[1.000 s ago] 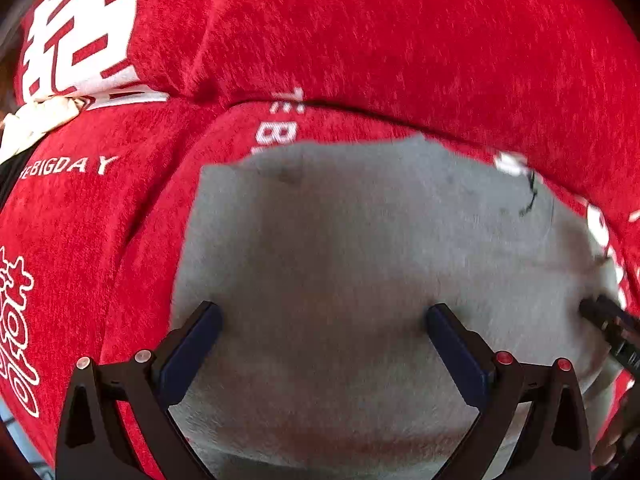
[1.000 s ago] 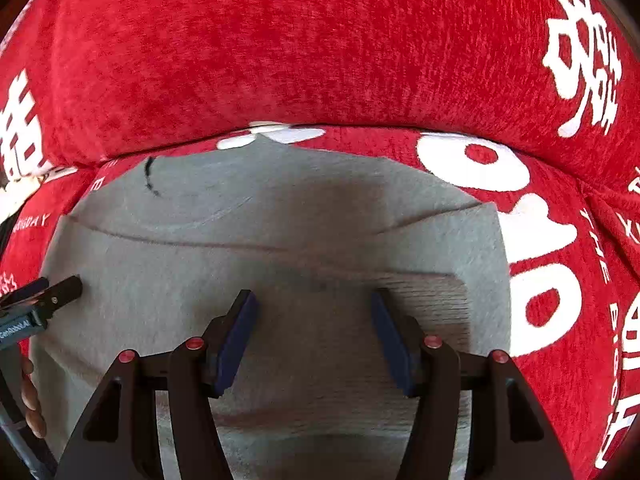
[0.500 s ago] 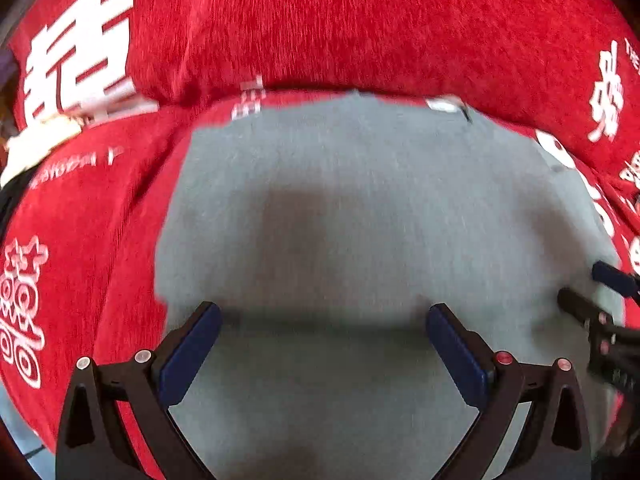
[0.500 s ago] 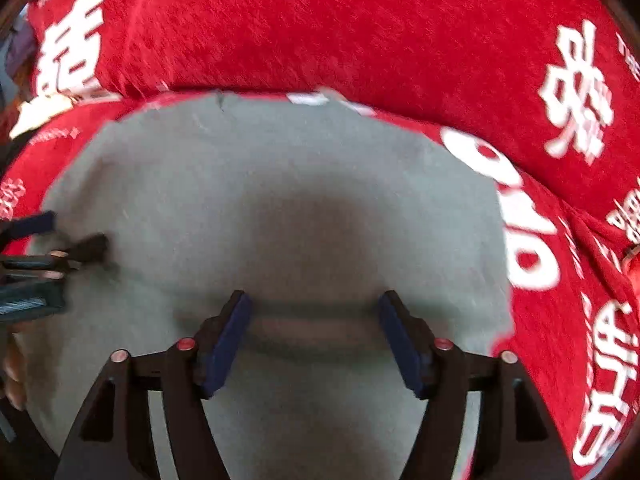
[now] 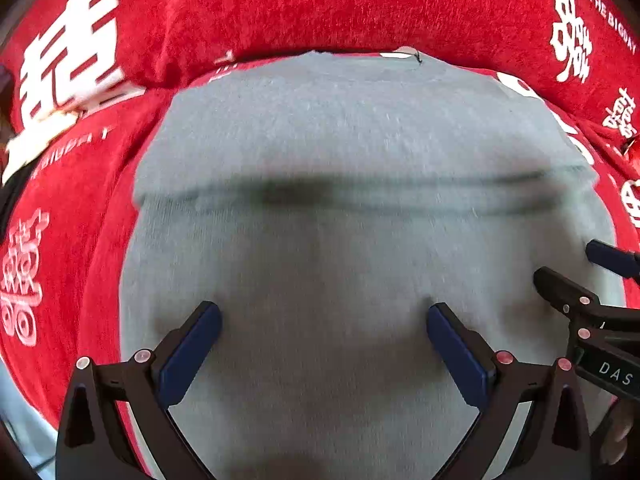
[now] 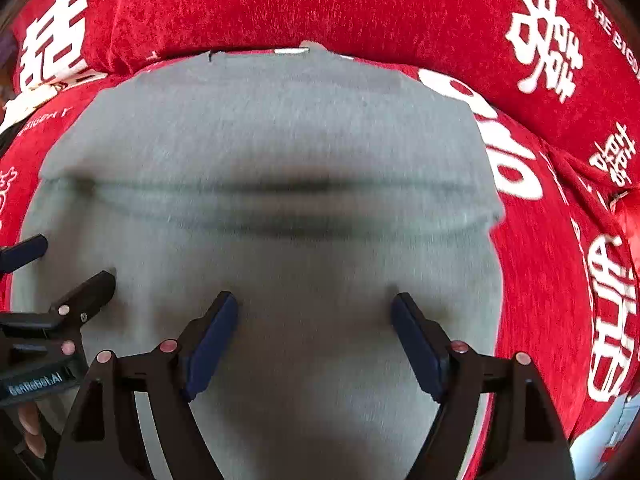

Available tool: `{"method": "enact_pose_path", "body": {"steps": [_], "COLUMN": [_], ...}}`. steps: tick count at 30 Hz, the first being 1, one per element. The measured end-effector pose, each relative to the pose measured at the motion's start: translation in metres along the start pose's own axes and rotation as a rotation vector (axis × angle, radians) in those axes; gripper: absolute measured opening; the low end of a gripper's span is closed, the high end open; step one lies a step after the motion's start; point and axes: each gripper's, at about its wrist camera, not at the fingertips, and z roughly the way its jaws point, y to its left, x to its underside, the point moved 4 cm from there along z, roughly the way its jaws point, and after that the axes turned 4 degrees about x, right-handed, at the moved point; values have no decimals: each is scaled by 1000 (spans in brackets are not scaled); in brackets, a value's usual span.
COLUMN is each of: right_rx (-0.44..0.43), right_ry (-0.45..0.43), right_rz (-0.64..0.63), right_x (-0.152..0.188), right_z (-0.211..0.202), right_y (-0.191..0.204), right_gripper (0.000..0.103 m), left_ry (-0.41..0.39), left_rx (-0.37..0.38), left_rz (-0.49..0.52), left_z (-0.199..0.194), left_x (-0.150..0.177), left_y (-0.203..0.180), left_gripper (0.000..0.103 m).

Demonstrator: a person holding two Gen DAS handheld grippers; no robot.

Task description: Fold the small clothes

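Observation:
A grey garment lies spread on a red sofa seat, with a fold edge running across its middle. It also fills the right wrist view. My left gripper is open and empty just above the near half of the garment. My right gripper is open and empty over the same near half, to the right. The right gripper shows at the right edge of the left wrist view. The left gripper shows at the left edge of the right wrist view.
The red sofa cover with white characters rises as a backrest right behind the garment. A pale floor strip shows at the lower right. A cream object lies at the far left.
Both grippers have pulled back toward me and risen, so more of the garment shows. A fold edge now lies across the garment's middle. Both stay open.

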Motion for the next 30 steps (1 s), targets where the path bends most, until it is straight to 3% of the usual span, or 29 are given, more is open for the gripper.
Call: {"method": "enact_pose_path", "body": {"steps": [5,10,13,16,19,22,26,30], "right_rx": [-57,-74,-76,-22,-28,-110,-141,-130], "right_ry": [-91,-159,-105,-56,-49,-112,-114,-51], "right_rz": [-21,-177,-250,-351,-337,-256,-229,-215], "right_x": [57,129,159,174,167,140,100,70], "right_z": [-22,-42,-43,-43,-55,-71,-60,-31], "right_y": [-8,-12,-15,-9,-7,-4,16,37], "right_gripper": [86,89,102,103,103,103,103,103], "left_ry": [-22,21,45,109,58,2,-10,19], "left_rx": [18,40,38,38,81,77,94,111], "left_rz": [44,92,114,135,120,99,14,-41], "left_z": [-25,-35,-36,-37,-52,-56,-40,-18], "left_x": [53,95,108,108,102,80,38,17], "left_y": [3,12,14,14,13,10,5,-1], "left_gripper": [103,103,103,103,103,103,103,103]}}
